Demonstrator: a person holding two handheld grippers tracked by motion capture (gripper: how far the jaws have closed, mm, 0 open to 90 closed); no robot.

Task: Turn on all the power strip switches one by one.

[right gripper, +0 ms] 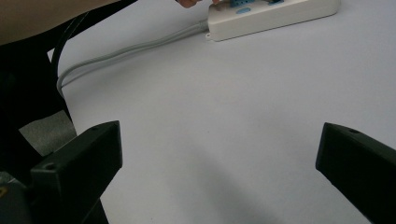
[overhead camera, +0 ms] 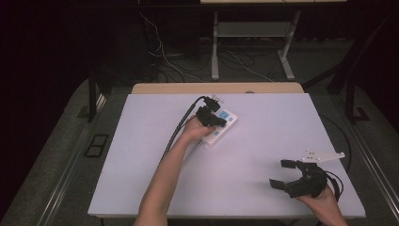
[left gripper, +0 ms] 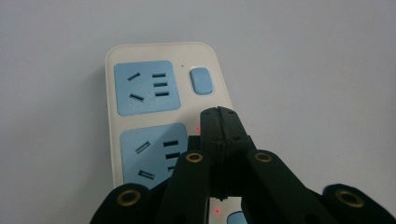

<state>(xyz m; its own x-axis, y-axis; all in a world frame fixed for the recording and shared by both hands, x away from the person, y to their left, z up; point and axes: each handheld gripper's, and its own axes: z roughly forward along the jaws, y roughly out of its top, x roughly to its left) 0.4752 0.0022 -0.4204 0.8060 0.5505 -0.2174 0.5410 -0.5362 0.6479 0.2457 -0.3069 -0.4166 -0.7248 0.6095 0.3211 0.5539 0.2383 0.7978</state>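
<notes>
With the left claw (left gripper: 219,116) closed over the power strip (left gripper: 154,112), press its tip squarely onto one switch while the right claw (overhead camera: 282,173) waits open.

No legible text, seemingly

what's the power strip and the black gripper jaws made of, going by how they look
The power strip looks like moulded plastic: a smooth cream-white shell with rounded corners and a soft sheen, with matte pale-blue socket faces and a switch in the same blue. The left gripper looks like matte black hard plastic, possibly printed, with brass-coloured rings at the pivots; its shut jaws rest over the strip.
</notes>
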